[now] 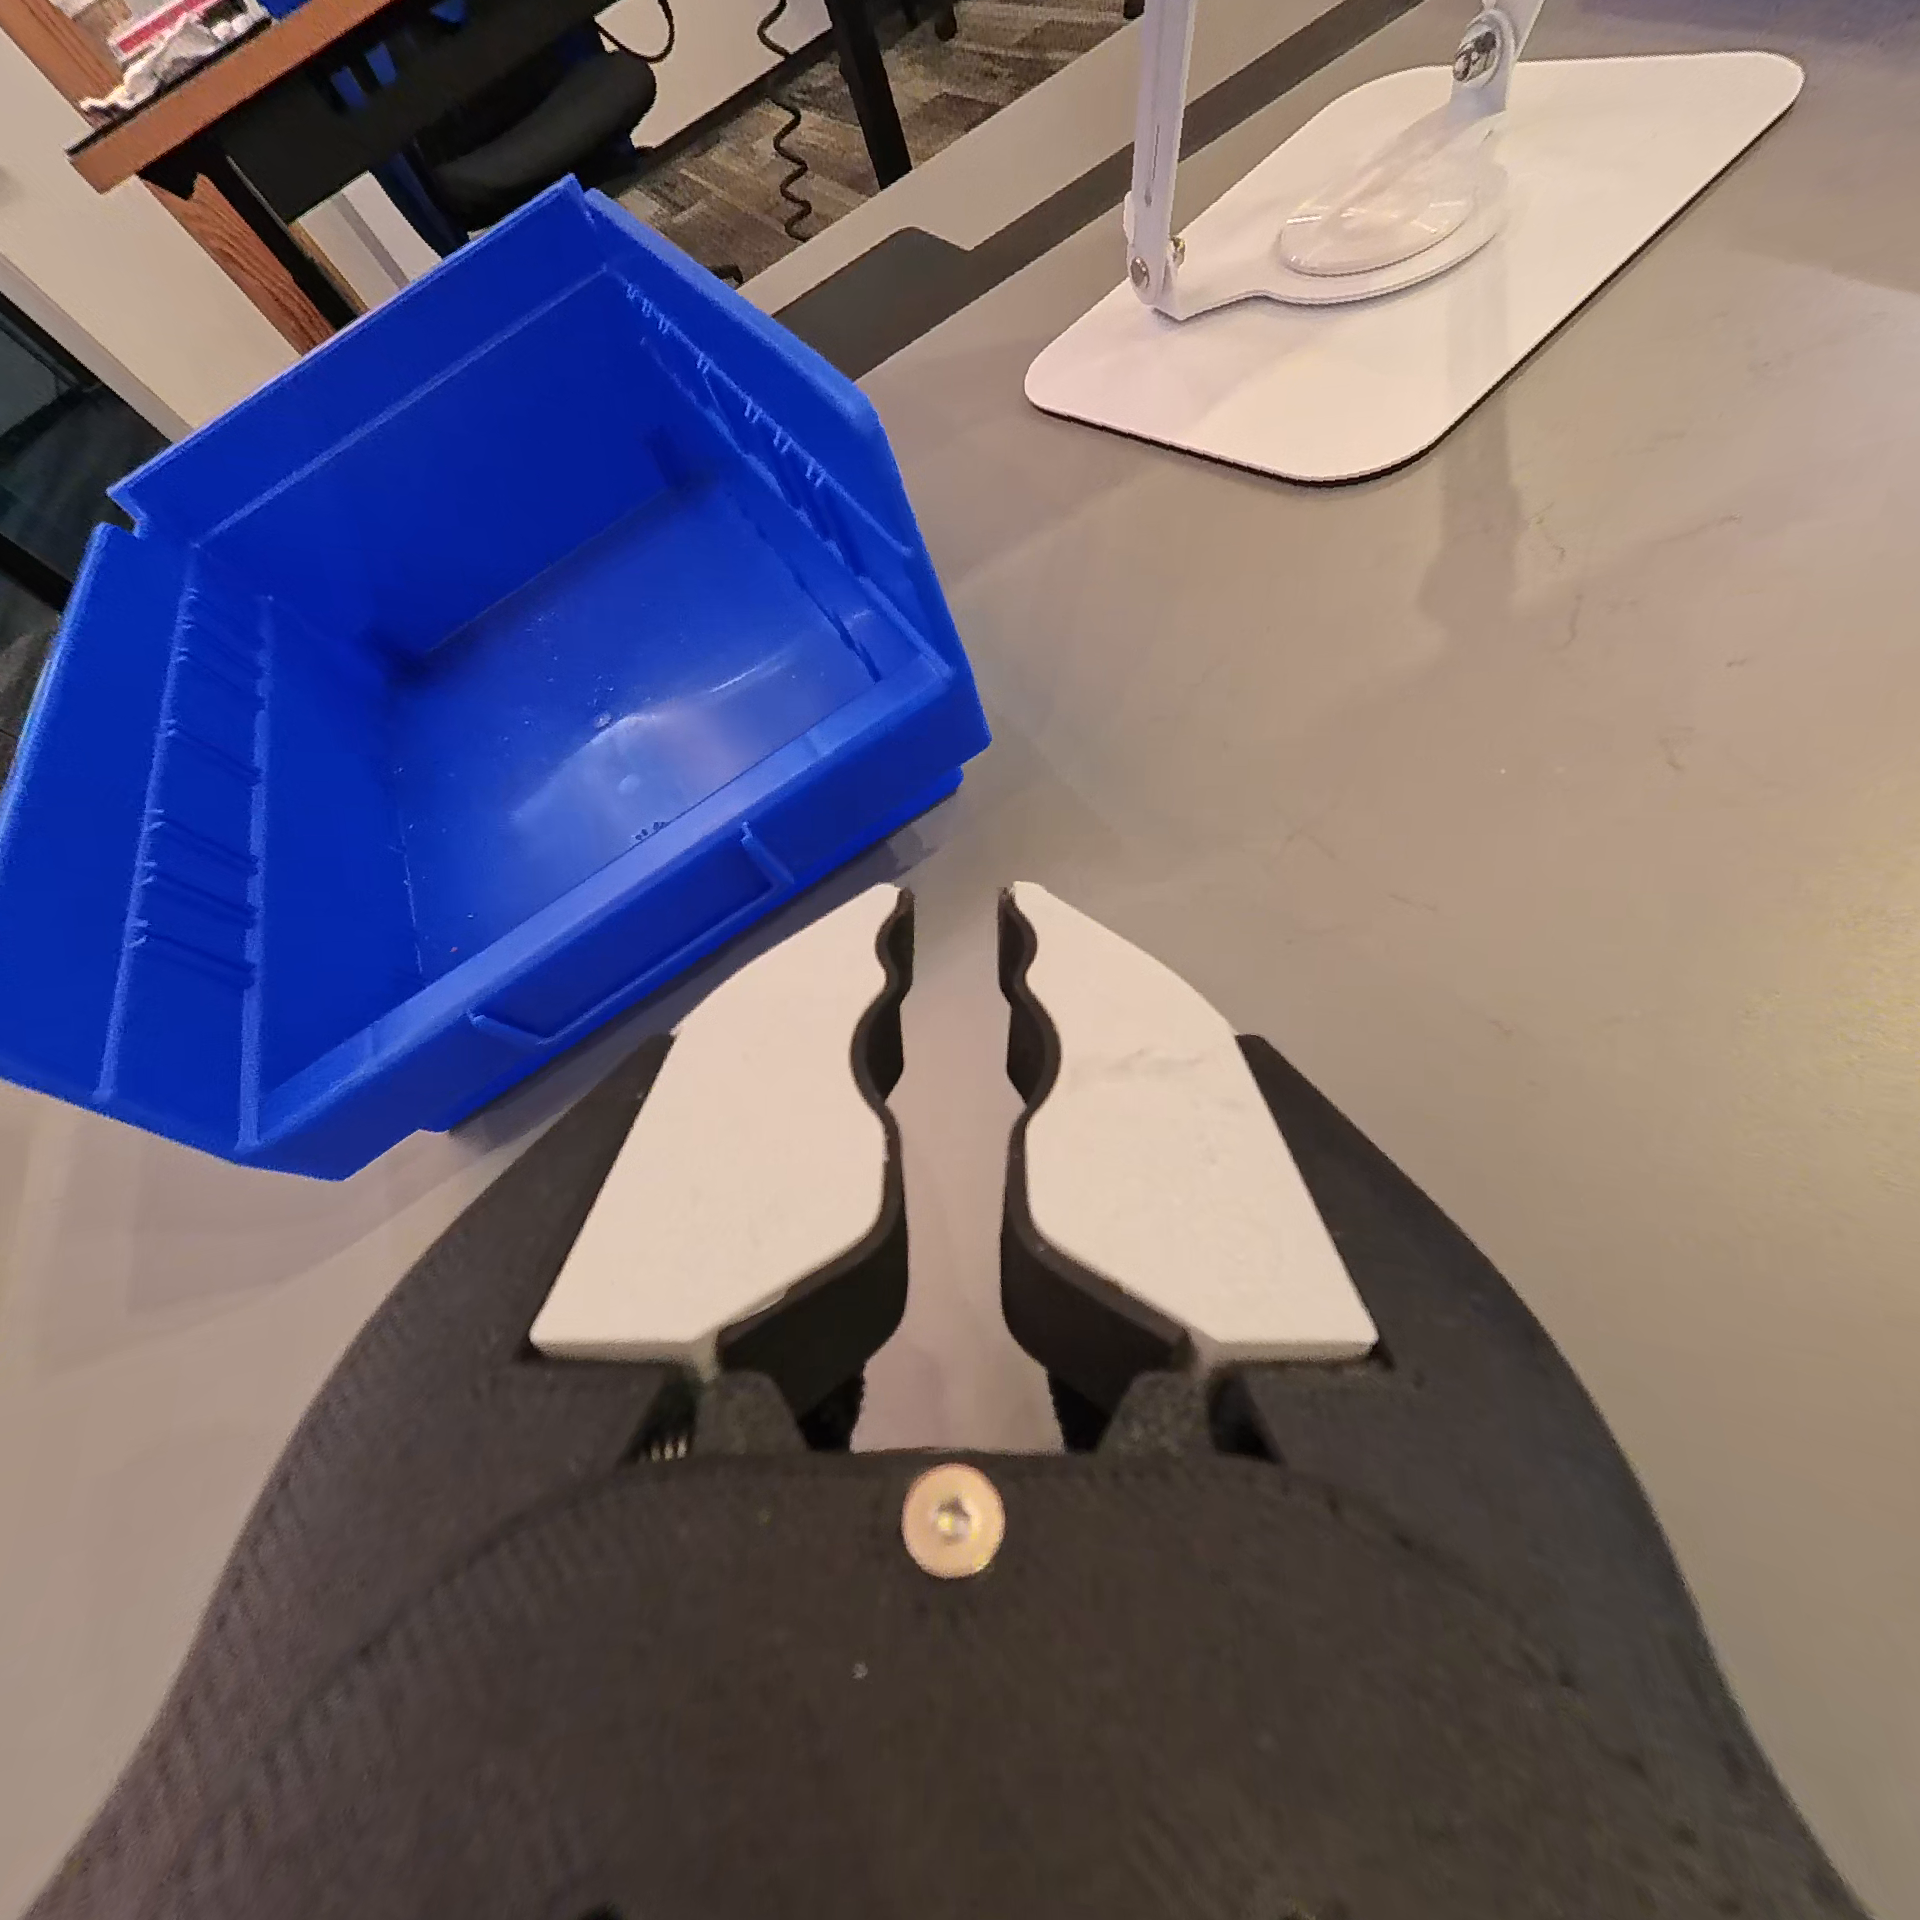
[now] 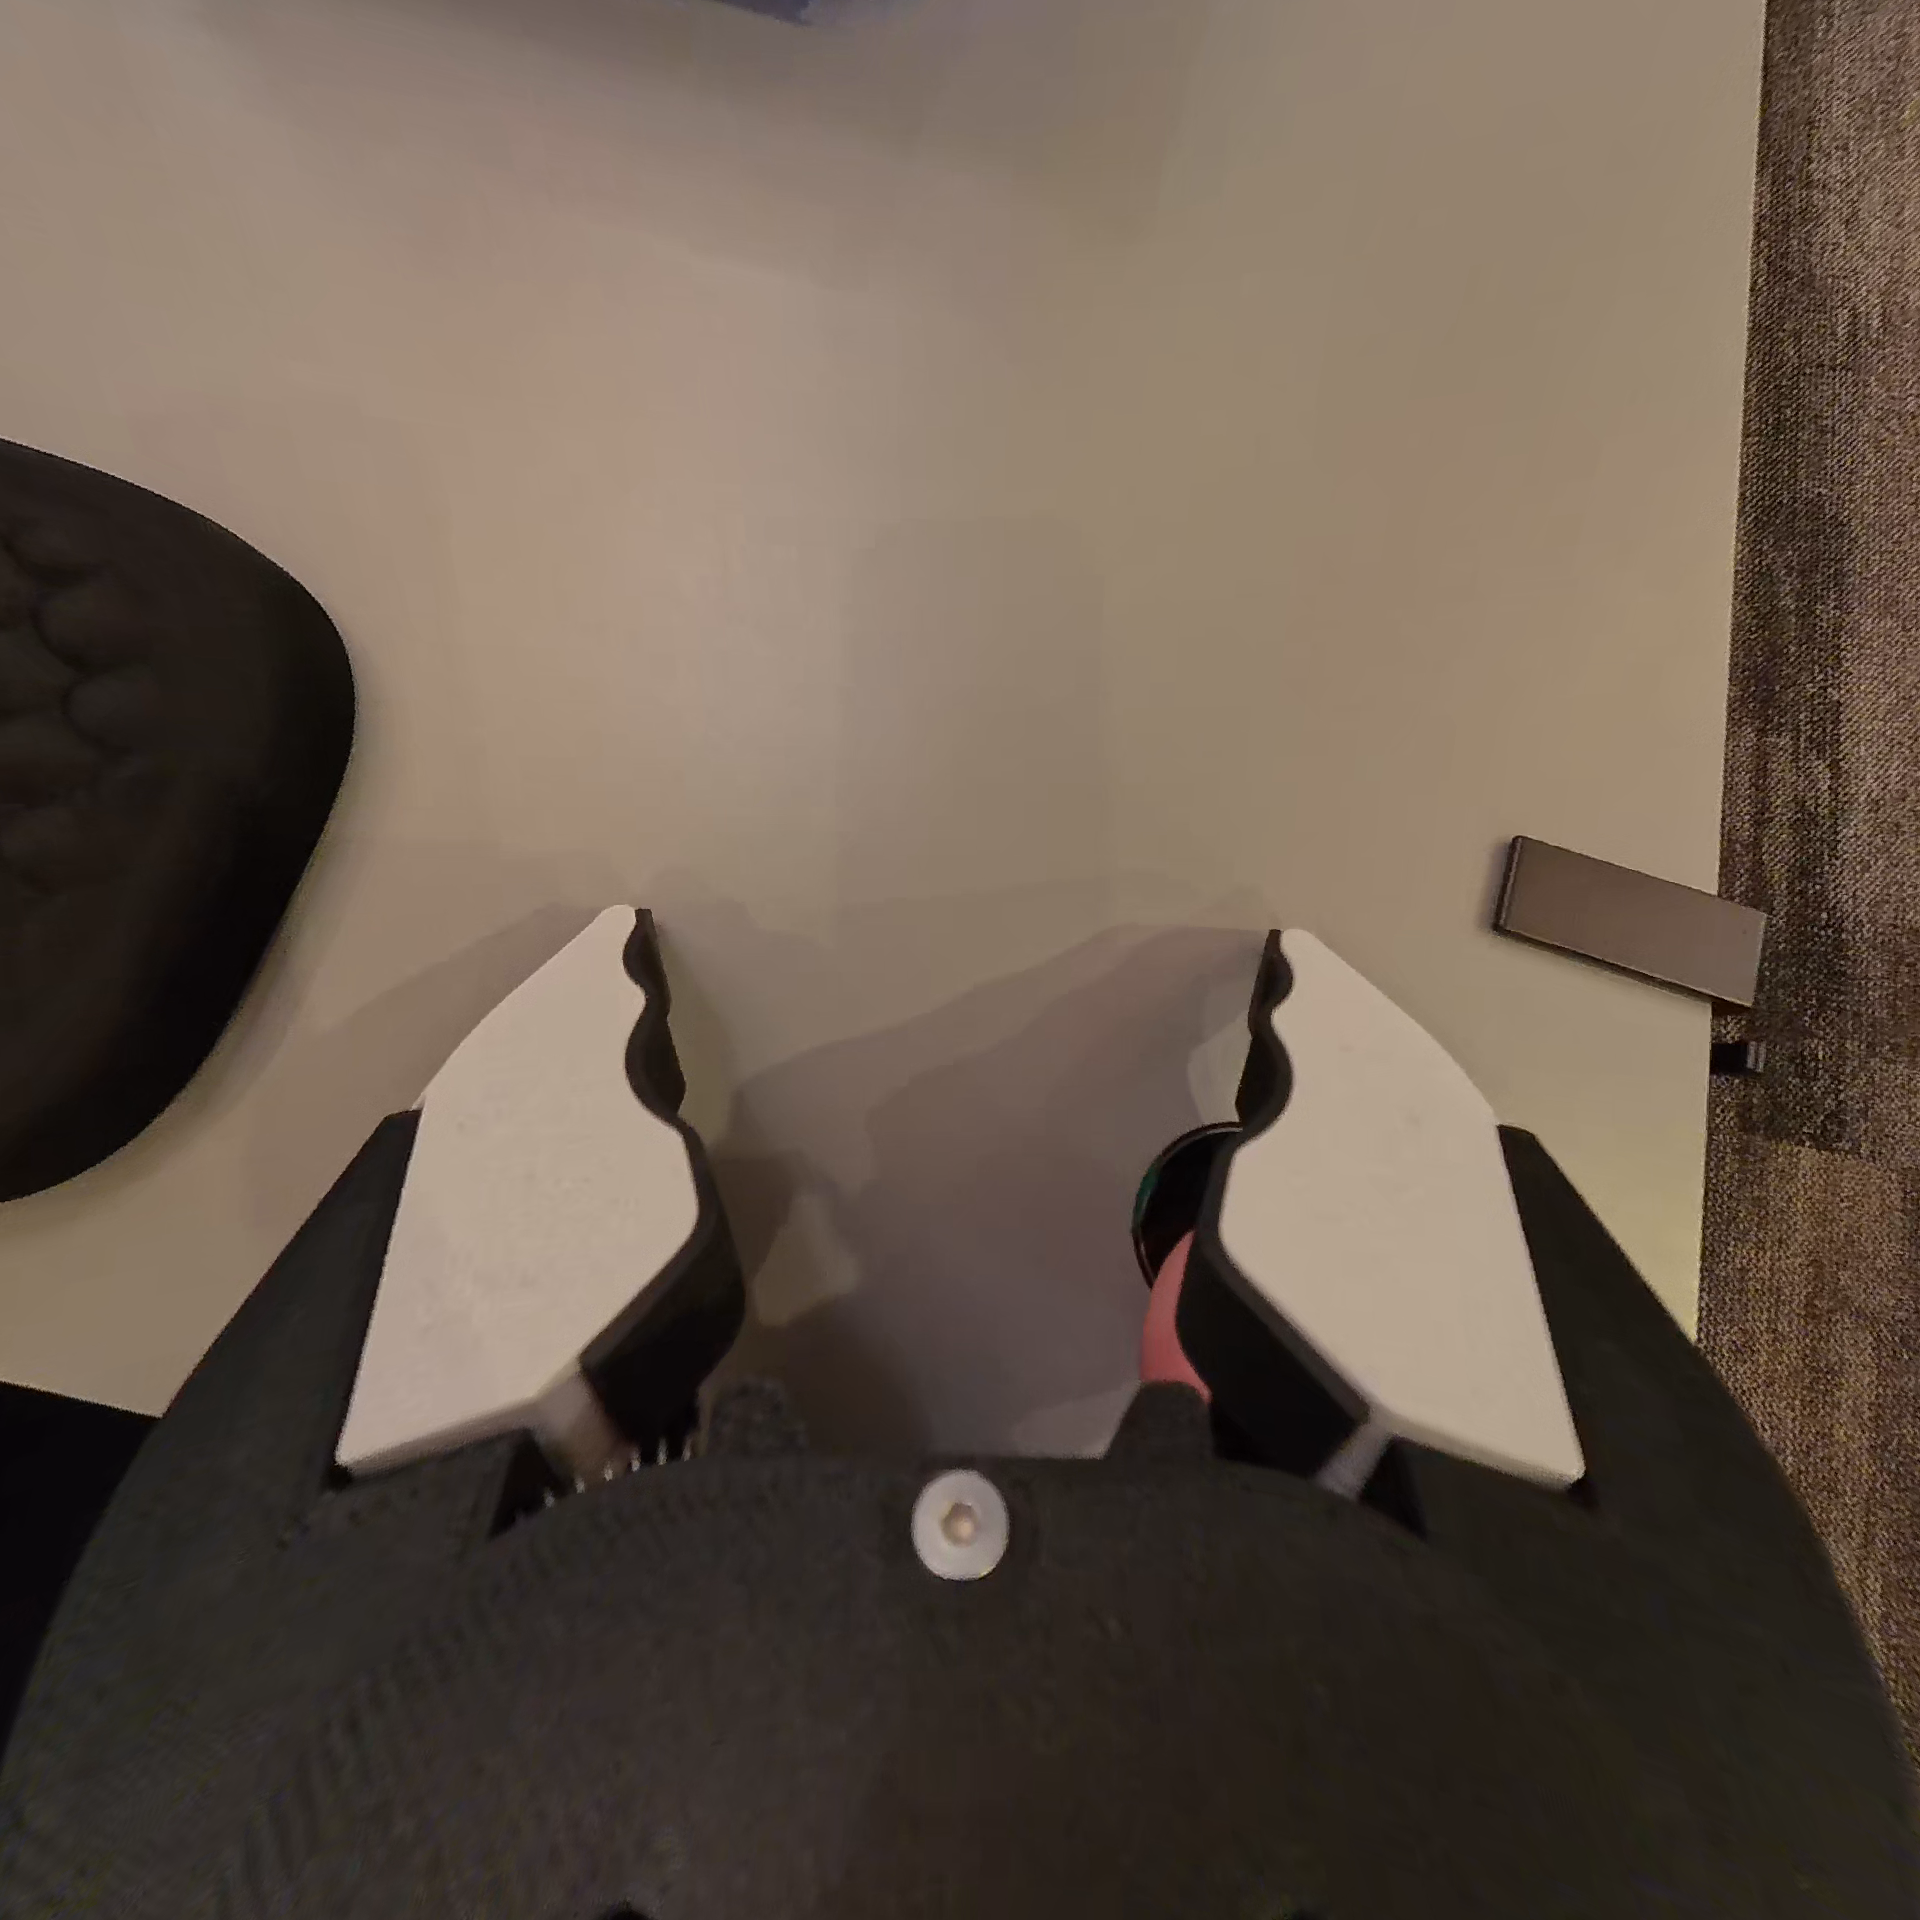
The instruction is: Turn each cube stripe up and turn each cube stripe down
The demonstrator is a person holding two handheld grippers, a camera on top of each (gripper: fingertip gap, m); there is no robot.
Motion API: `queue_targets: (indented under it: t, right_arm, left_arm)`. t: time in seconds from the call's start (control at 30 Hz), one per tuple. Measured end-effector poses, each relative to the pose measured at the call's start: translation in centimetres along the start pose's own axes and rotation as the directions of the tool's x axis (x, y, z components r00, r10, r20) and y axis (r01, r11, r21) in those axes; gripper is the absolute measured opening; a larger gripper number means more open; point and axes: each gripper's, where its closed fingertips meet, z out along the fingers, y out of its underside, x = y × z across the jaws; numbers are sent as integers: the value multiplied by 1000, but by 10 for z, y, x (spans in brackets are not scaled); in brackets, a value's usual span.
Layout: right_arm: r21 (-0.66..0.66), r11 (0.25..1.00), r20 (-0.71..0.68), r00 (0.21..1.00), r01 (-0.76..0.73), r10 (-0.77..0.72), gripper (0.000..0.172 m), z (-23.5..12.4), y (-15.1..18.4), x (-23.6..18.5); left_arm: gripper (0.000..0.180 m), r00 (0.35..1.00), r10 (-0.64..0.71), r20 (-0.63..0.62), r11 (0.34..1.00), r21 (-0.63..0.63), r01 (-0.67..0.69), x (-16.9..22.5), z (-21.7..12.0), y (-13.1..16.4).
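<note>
A smooth grey tabletop [image 1: 1455, 727] fills both wrist views, with office desks and carpet behind it. The left gripper [image 1: 956, 894] angles down over the table, its jaws a narrow slit apart with only bare tabletop showing between them. Just beside its left fingertip sits a blue plastic bin [image 1: 862, 790], tilted in the frame, its inside bare. Farther off to the right stands a white stand base [image 1: 1558, 260]. The right gripper [image 2: 956, 925] points straight down at the table, jaws spread wide with nothing in them. A dark rounded object [image 2: 156, 810] lies to its left, a dark metal clip [image 2: 1631, 925] at the table's right edge. No striped cube shows in either view
</note>
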Motion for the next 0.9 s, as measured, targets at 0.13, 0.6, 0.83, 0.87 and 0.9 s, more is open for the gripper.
queue_targets:
  t: [0.13,0.6,0.83,0.87,0.9]
  right_arm:
    - [-1,1000,0,1000,0,0,107,-1,-1,0]
    - [-1,1000,-28,999,27,-27,110,-1,-5,0]
    - [22,998,-51,997,55,-54,110,-3,-5,-4]
    - [7,999,-41,998,36,-36,112,-2,-4,-2]
    - [-9,1000,-29,999,18,-18,113,-1,-3,-1]
  left_arm:
    - [15,1000,6,1,1000,-7,-6,0,0,0]
    - [16,1000,21,6,1000,-16,-21,2,2,2]
    - [17,1000,14,11,1000,-16,-13,2,2,3]
    - [17,1000,15,10,1000,-18,-15,2,2,3]
    - [17,1000,14,10,1000,-17,-14,2,2,3]
